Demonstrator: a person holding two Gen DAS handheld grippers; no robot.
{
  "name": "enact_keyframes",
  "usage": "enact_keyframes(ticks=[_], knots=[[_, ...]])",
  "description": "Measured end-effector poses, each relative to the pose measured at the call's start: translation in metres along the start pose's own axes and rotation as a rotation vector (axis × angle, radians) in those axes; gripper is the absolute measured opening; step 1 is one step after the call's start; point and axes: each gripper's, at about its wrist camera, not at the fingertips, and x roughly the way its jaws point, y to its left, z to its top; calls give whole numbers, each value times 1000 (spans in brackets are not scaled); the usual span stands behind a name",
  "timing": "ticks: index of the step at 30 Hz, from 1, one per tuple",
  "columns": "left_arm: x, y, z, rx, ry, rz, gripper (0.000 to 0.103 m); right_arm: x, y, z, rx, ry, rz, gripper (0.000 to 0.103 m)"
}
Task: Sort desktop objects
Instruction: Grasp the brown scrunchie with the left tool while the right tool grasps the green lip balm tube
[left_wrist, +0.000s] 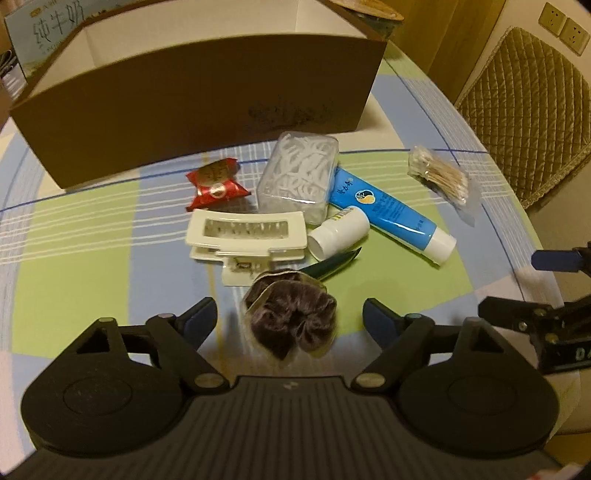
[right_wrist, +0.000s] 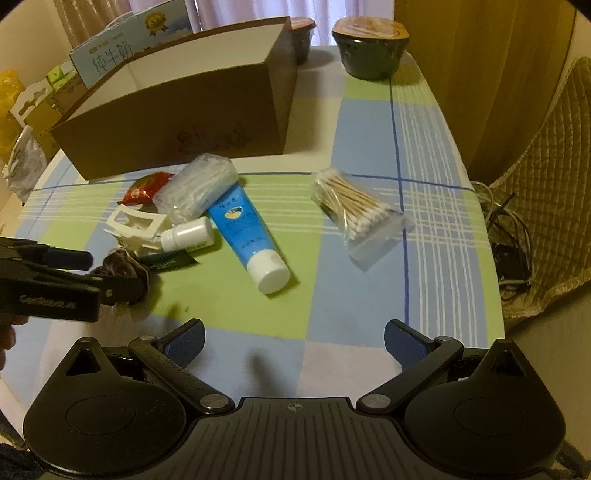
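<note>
A pile of small objects lies on the checked tablecloth before a brown cardboard box (left_wrist: 207, 107). My left gripper (left_wrist: 290, 317) is open, its fingers either side of a dark purple velvet scrunchie (left_wrist: 291, 321). Beyond it lie a white hair claw (left_wrist: 245, 240), a red snack packet (left_wrist: 216, 182), a clear box of floss picks (left_wrist: 299, 175), a small white bottle (left_wrist: 338, 232), a blue tube (left_wrist: 391, 212) and a bag of cotton swabs (left_wrist: 443, 177). My right gripper (right_wrist: 294, 341) is open and empty over the cloth, short of the blue tube (right_wrist: 247, 236) and swabs (right_wrist: 354, 210).
The box (right_wrist: 177, 122) is open-topped with a milk carton (right_wrist: 122, 48) behind it. Two dark lidded bowls (right_wrist: 369, 44) stand at the table's far end. A quilted chair (left_wrist: 532, 107) stands off the table's right edge. A dark green sachet (left_wrist: 332, 264) lies by the scrunchie.
</note>
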Motion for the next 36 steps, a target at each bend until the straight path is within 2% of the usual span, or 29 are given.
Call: enact_keyframes(ticks=[2,5,6,11,17,25,29,36], knots=[[7,0,1,3,9,2,75,1,-2,-1,9,5,-4,101],[15,1,1,11,23,9,58,2,-3,-3,22,9,-7,101],[16,2,1,14,29,6,49,2,-3,-3,26,8,-4,101],[10,11,-6,24,17,-21,34,2,5,-1,30,-12,20,101],[-1,39,-18,-8,11,-2,30,6,34,2,-10,-50,85,101],[-10,96,-23,-128,2,66,30,29,83,4,-83,-83,144,101],[-11,115,-21,-159,-7,83,30,48,107,4,-114,-105,125,101],[-11,129,-23,-172,-8,67,30,85,128,-1,-134,-129,-5,101]])
